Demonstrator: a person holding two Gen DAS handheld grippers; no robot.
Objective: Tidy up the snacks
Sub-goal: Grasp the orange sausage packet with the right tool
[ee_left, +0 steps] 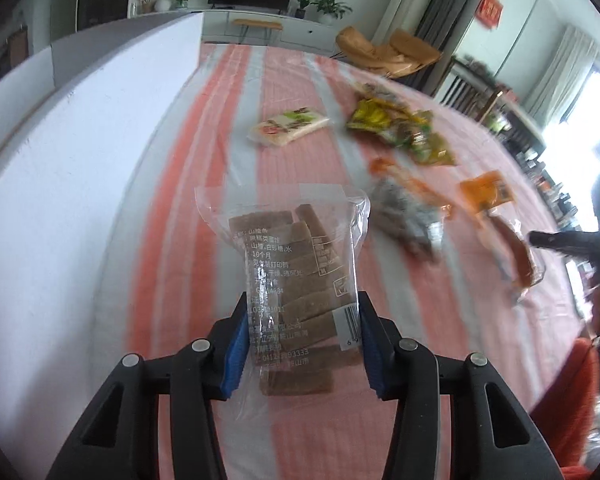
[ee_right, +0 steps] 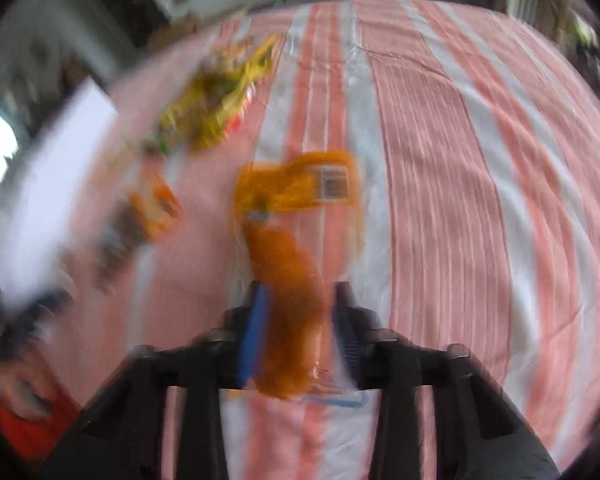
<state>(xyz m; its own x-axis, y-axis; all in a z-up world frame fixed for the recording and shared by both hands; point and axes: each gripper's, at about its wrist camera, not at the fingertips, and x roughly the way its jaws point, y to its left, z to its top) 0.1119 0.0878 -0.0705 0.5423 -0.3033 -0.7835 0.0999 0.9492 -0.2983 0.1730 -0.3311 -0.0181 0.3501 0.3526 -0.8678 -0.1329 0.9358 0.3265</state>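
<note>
In the left wrist view my left gripper [ee_left: 302,320] is shut on a clear bag of brown fruit strips [ee_left: 284,248]. Its blue pads press the bag's two sides, and the bag stands up above the striped cloth [ee_left: 204,120]. In the blurred right wrist view my right gripper [ee_right: 300,300] is shut on an orange sausage in a clear pack with an orange label [ee_right: 288,256]. The same sausage pack [ee_left: 516,252] shows at the right edge of the left wrist view, off the cloth.
On the pink-and-white cloth lie a white cracker pack [ee_left: 288,126], a heap of yellow-green packets [ee_left: 400,128] and an orange-grey packet [ee_left: 408,208]. A white box wall [ee_left: 80,160] runs along the left. Someone in red shows at the lower left [ee_right: 24,420].
</note>
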